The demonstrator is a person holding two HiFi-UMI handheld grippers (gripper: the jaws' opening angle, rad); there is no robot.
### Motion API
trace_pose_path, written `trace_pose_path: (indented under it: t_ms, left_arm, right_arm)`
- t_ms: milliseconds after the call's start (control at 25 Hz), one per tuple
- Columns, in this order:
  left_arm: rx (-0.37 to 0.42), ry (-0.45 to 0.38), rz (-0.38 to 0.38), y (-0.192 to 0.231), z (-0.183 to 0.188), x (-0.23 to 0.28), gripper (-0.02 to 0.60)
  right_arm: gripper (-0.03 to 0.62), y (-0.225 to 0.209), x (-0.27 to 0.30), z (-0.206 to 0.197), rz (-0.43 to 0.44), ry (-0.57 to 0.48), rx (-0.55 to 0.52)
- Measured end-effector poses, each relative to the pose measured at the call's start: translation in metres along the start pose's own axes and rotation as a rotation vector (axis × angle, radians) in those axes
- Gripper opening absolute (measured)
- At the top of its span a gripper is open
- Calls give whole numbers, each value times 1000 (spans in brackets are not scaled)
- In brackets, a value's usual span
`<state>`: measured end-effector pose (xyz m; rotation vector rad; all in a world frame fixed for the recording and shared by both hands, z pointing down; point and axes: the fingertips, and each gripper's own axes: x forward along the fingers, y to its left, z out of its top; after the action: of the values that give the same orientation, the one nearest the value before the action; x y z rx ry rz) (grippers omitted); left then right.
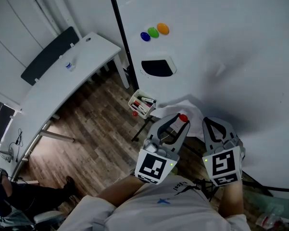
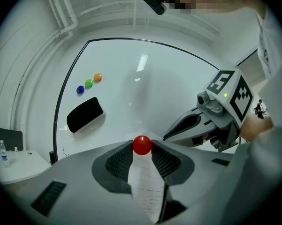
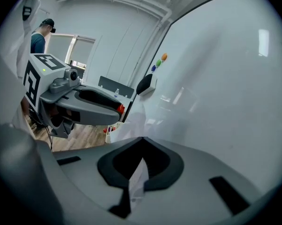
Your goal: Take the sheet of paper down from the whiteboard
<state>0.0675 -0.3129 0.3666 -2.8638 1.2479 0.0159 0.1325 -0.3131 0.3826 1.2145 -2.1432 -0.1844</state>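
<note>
The white sheet of paper [image 1: 179, 108] hangs crumpled in front of the whiteboard [image 1: 231, 47], held between both grippers. My left gripper [image 1: 182, 122] is shut on a red ball magnet [image 1: 182, 117] at its tips. In the left gripper view the magnet [image 2: 142, 145] sits between the jaws, with a strip of the paper [image 2: 148, 189] running below it. My right gripper [image 1: 209, 125] is just to the right, shut on the sheet's edge; the paper [image 3: 138, 182] shows pinched between its jaws. The left gripper [image 3: 116, 110] also shows in the right gripper view.
Blue [image 1: 145, 36], green [image 1: 153, 32] and orange [image 1: 163, 29] magnets and a black eraser [image 1: 157, 67] stay on the board. A pen tray [image 1: 142, 103] sits at the board's lower left. A white desk [image 1: 62, 88] with a bottle [image 1: 70, 65] stands left. A person [image 1: 5, 191] is at lower left.
</note>
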Motion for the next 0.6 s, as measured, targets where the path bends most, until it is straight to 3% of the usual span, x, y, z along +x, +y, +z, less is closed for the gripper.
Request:
trace_pose_path:
  t_ms: [600]
  left_arm:
    - [-9,21,41,-3,-4,-3,132]
  right_arm:
    - [14,1,-8,-4,19,-11,-3]
